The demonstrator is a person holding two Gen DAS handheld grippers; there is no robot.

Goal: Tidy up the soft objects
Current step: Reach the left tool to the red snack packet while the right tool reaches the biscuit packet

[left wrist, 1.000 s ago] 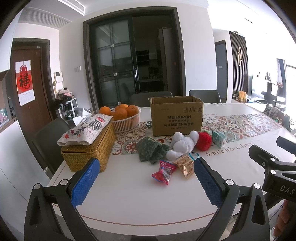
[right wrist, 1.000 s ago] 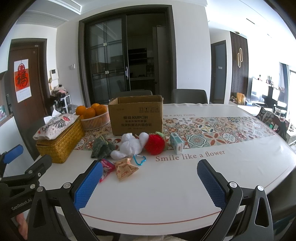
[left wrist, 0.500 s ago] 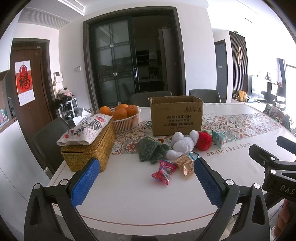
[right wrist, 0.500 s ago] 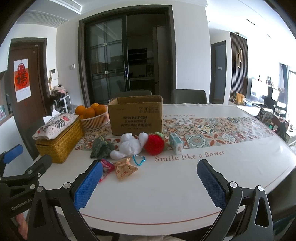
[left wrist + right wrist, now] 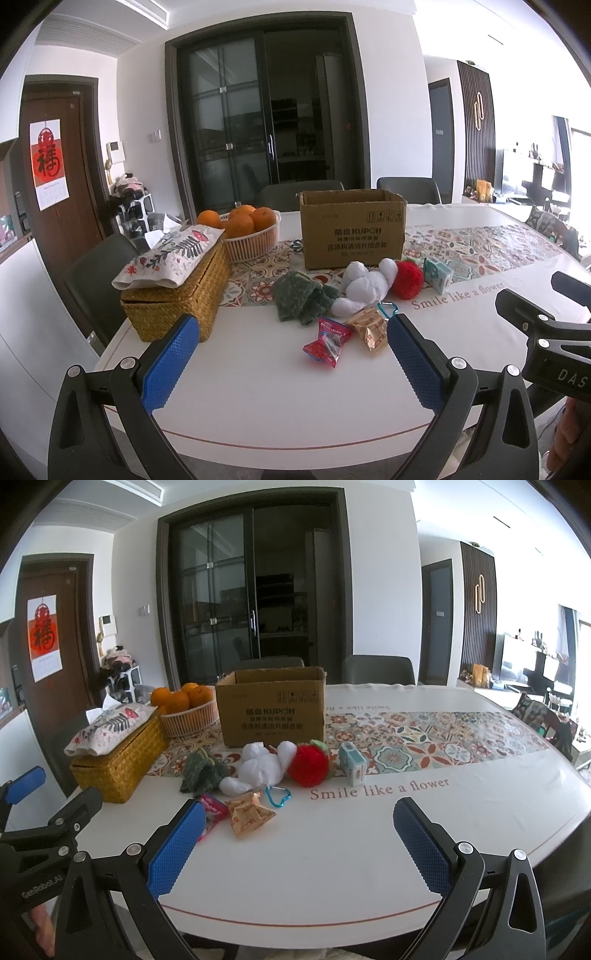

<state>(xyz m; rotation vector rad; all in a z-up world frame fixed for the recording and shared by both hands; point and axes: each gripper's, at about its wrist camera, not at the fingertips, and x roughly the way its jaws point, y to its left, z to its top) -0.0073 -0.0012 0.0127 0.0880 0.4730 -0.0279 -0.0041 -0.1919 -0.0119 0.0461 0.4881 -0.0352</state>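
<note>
On the white table a dark green knitted piece [image 5: 304,300] [image 5: 203,771], a white plush toy [image 5: 364,282] [image 5: 260,766] and a red plush strawberry [image 5: 408,280] [image 5: 308,765] lie in a row before an open cardboard box [image 5: 352,229] [image 5: 271,709]. Two snack packets, red [image 5: 327,341] [image 5: 211,808] and tan [image 5: 371,326] [image 5: 249,814], lie nearer. My left gripper [image 5: 291,354] hovers open at the near table edge, well short of them. My right gripper [image 5: 299,840] is open too, with nothing between its fingers.
A wicker box [image 5: 177,295] topped by a floral tissue pack stands at left, with a basket of oranges [image 5: 247,232] behind it. A small teal carton [image 5: 437,275] and a blue carabiner [image 5: 277,797] lie near the toys. Chairs ring the table's far side.
</note>
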